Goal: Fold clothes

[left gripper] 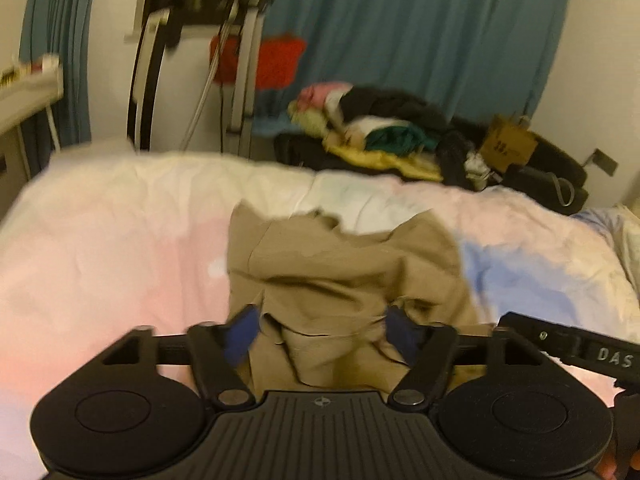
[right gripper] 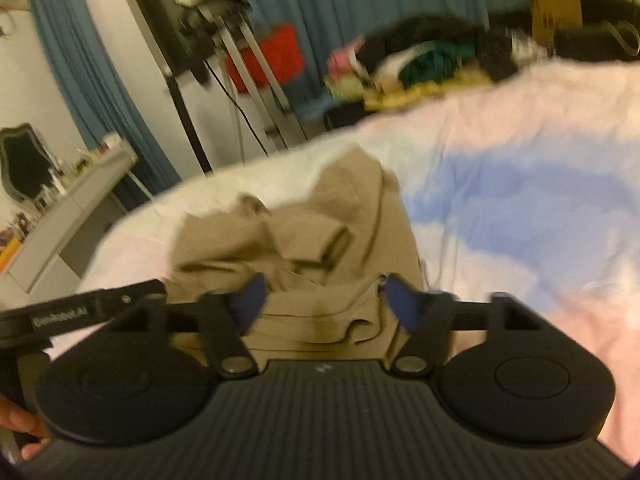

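Observation:
A crumpled tan garment [left gripper: 344,264] lies bunched on the bed's pink, white and blue cover [left gripper: 104,256]. My left gripper [left gripper: 322,330] is open, its blue-padded fingers spread on either side of the near folds of the cloth. In the right wrist view the same tan garment [right gripper: 304,236] lies in a heap, and my right gripper [right gripper: 324,300] is open just over its near edge. Both views are blurred. Neither gripper holds the cloth.
A pile of mixed clothes [left gripper: 384,128] sits on a dark case beyond the bed. A metal rack [left gripper: 240,80] with a red bag [left gripper: 276,60] stands before blue curtains. A white dresser [right gripper: 76,208] stands at the left.

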{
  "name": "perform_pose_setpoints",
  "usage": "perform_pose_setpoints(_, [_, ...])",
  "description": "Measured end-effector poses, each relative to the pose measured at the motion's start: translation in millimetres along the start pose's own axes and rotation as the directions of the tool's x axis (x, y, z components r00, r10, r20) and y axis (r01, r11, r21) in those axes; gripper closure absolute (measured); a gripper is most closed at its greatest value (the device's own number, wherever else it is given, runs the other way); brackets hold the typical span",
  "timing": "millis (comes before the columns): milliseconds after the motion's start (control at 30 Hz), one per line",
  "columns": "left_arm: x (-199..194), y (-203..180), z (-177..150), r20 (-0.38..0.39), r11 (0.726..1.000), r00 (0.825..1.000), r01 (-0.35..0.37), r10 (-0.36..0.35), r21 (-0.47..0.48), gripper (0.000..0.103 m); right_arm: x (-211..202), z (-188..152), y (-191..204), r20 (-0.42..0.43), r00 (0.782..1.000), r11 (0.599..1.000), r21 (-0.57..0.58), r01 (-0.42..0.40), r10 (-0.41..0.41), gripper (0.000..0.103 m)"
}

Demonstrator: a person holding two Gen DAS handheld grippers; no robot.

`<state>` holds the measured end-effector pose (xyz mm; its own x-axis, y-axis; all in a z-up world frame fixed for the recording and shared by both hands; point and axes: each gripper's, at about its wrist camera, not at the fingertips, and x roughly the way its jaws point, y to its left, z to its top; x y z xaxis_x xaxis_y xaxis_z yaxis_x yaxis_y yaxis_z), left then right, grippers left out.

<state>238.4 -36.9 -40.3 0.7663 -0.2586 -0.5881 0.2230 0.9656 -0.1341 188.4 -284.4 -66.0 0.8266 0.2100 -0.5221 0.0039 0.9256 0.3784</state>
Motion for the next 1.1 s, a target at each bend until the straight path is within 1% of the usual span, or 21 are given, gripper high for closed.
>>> perform_pose_setpoints(100, [-48, -16, -5, 0.070, 0.999, 0.998, 0.003, -0.006, 0.049, 0.012, -46, -2, 17, 0.057, 0.998, 1.000, -0.021, -0.019, 0.020, 0.030])
perform_pose_setpoints(167, [-77, -24, -12, 0.112, 0.997, 0.994, 0.006, -0.014, 0.071, 0.006, -73, -8, 28, 0.094, 0.995, 0.999, -0.045, -0.018, 0.022, 0.030])
perform_pose_setpoints(300, [-126, -29, -36, 0.181, 0.997, 0.984, -0.006, -0.007, 0.072, 0.004, -120, -27, 45, 0.155, 0.988, 0.997, -0.076, -0.011, 0.022, 0.030])
perform_pose_setpoints(400, [-147, -25, -58, 0.205, 0.999, 0.979, -0.006, -0.004, 0.052, 0.003, -144, -48, 49, 0.194, 0.980, 0.996, -0.089, -0.023, 0.040, 0.030])
perform_pose_setpoints(467, [-157, -23, -72, 0.214, 0.999, 0.977, -0.007, -0.003, 0.049, 0.003, -152, -62, 50, 0.215, 0.976, 0.995, -0.100, -0.022, 0.043, 0.030])
perform_pose_setpoints(533, [-159, -22, -86, 0.223, 0.998, 0.975, -0.006, -0.006, 0.055, 0.003, -153, -72, 50, 0.230, 0.971, 0.993, -0.116, -0.035, 0.061, 0.030])
perform_pose_setpoints(633, [-154, -24, -96, 0.225, 0.996, 0.974, -0.029, 0.010, 0.081, 0.003, -147, -83, 48, 0.237, 0.970, 0.987, -0.158, -0.024, 0.062, 0.030])
perform_pose_setpoints(700, [-150, -26, -102, 0.225, 0.994, 0.974, -0.045, 0.022, 0.099, 0.003, -140, -86, 44, 0.218, 0.974, 0.989, -0.145, -0.032, 0.064, 0.030])
perform_pose_setpoints(767, [-145, -25, -105, 0.215, 0.994, 0.976, -0.050, 0.028, 0.096, 0.003, -136, -85, 39, 0.211, 0.976, 0.992, -0.119, -0.035, 0.060, 0.030])
perform_pose_setpoints(867, [-137, -19, -108, 0.187, 0.997, 0.982, -0.038, 0.025, 0.066, 0.003, -133, -87, 34, 0.218, 0.975, 0.995, -0.101, -0.014, 0.036, 0.030])
perform_pose_setpoints(933, [-129, -14, -110, 0.152, 0.999, 0.988, -0.027, 0.020, 0.046, 0.003, -129, -88, 30, 0.213, 0.977, 0.996, -0.087, -0.002, 0.020, 0.030])
perform_pose_setpoints(1033, [-116, -9, -113, 0.099, 1.000, 0.995, -0.011, 0.009, 0.014, 0.003, -121, -89, 24, 0.181, 0.983, 0.999, -0.044, -0.005, 0.013, 0.030])
perform_pose_setpoints(1100, [-110, -5, -114, 0.067, 1.000, 0.998, -0.003, 0.004, -0.014, 0.003, -112, -92, 18, 0.145, 0.989, 1.000, -0.005, -0.008, 0.008, 0.030])
